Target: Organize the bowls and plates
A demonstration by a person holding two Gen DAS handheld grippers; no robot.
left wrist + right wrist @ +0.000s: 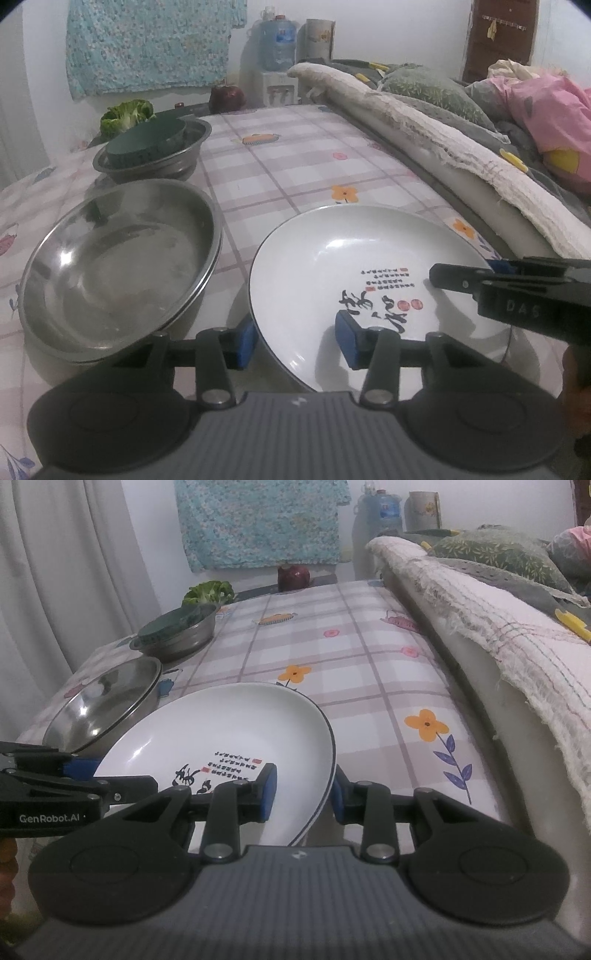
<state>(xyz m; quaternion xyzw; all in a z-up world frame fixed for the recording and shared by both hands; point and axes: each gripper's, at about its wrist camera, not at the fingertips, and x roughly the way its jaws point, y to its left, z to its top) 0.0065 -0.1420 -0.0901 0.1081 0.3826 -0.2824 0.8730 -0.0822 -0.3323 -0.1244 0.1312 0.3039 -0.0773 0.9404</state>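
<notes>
We are in a lived-in home room: a bed [424,122] heaped with pillows and quilts runs beside the bench [369,672] with its flowered plaid cloth, a water dispenser [277,55] stands by the wall, curtains [66,572] hang

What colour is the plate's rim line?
Dark, blue-black, a thin line around the white plate; the right wrist view shows it best.
</notes>
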